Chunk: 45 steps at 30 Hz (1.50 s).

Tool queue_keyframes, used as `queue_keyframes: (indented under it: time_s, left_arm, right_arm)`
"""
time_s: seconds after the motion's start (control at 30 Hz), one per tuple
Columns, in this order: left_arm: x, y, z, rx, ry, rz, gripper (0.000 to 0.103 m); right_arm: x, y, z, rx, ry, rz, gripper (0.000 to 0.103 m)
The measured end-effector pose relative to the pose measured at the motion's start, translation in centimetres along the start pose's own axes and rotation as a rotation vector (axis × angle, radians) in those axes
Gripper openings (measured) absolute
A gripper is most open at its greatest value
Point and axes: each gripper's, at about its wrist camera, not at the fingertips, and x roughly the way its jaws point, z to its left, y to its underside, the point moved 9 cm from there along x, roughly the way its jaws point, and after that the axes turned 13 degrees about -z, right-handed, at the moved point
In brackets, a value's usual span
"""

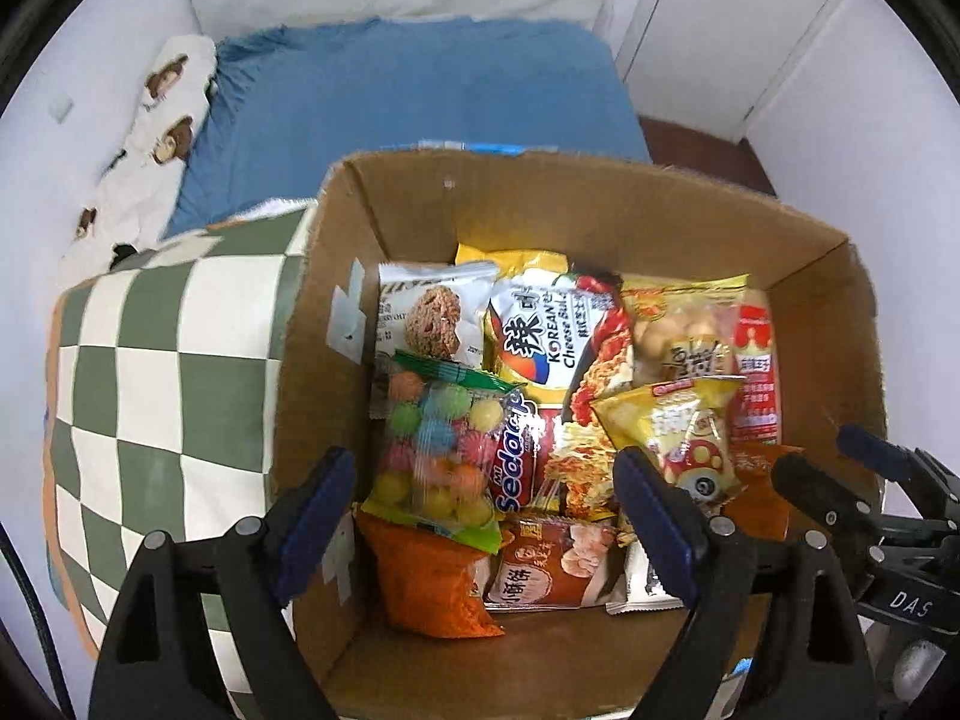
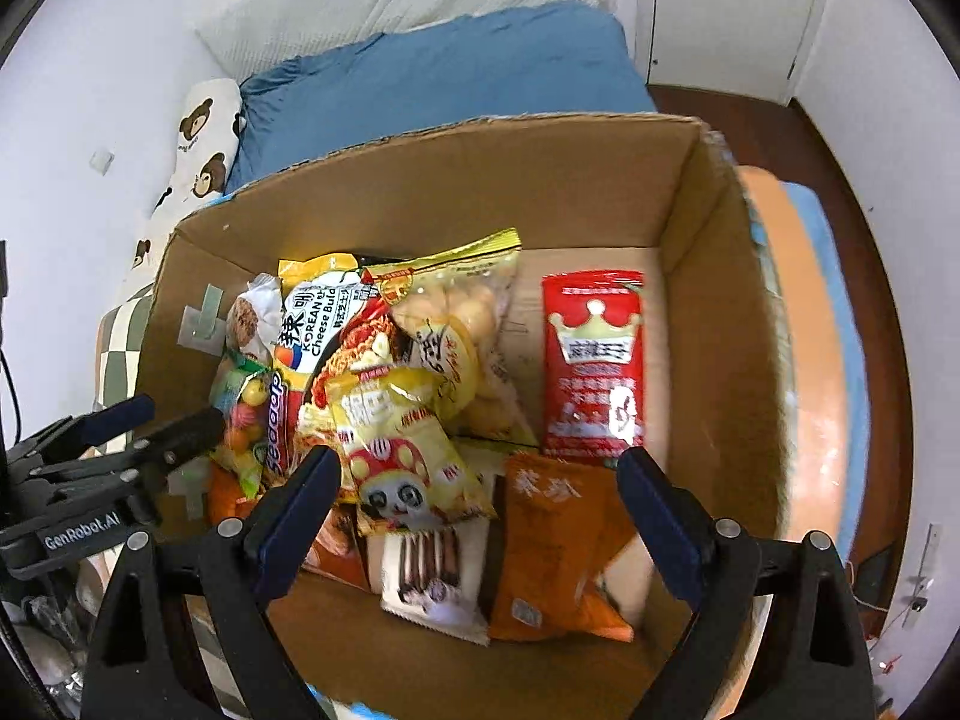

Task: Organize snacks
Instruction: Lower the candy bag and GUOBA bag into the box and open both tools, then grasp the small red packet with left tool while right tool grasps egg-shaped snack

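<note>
Though both tongs wide w/ nothing held, cardboard box (image 2: pixel 384 192) w/ piled snack packs, red crown packet (image 2: pixel 591 360) flat beside.

Black tool (image 1: pixel 486 504), seemingly blue-padded fingers (image 1: pixel 654 516).

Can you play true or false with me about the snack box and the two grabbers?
1. Both grippers, left and right, are open and hold nothing. True.
2. The cardboard box has a lid on. False: its top is open.
3. The red crown packet lies at the right of the pile. True.
4. The bag of colourful balls is outside the box. False: it lies inside, near the left wall.
5. A checkered cushion sits beside the box. True.
</note>
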Motion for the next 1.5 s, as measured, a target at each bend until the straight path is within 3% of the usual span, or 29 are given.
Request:
queue_keyframes:
  time_s: [0.4,0.77,1.03,1.1,1.33,1.5]
  left_arm:
    - [-7.2,2.7,-0.6,0.010,-0.050,-0.207,0.088]
    - [-13.7,4.6,-2.1,0.053,-0.049,-0.332,0.088]
    - [-17.1,5.8,-2.9,0.053,-0.033,-0.380,0.088]
    - [-17.6,6.4,-3.4,0.071,-0.024,-0.379,0.103]
    - [-19.5,7.4,-4.2,0.075,-0.027,-0.429,0.103]
    - [-18.8,8.4,-4.8,0.081,-0.035,-0.413,0.103]
  right_arm:
    - [-7.3,2.1,0.0,-0.068,0.016,-0.185,0.095]
    - [-14.0,4.5,-0.1,-0.054,0.004,-0.298,0.095]
    - [-19.2,5.7,-0.3,-0.053,0.007,-0.382,0.096]
    - [-20.3,6.1,-0.3,-0.051,0.011,-0.403,0.097]
    - [-22.7,7.3,-0.6,-0.041,0.008,-0.442,0.099]
    - [-22.3,8.1,-1.4,-0.021,-0.014,-0.422,0.099]
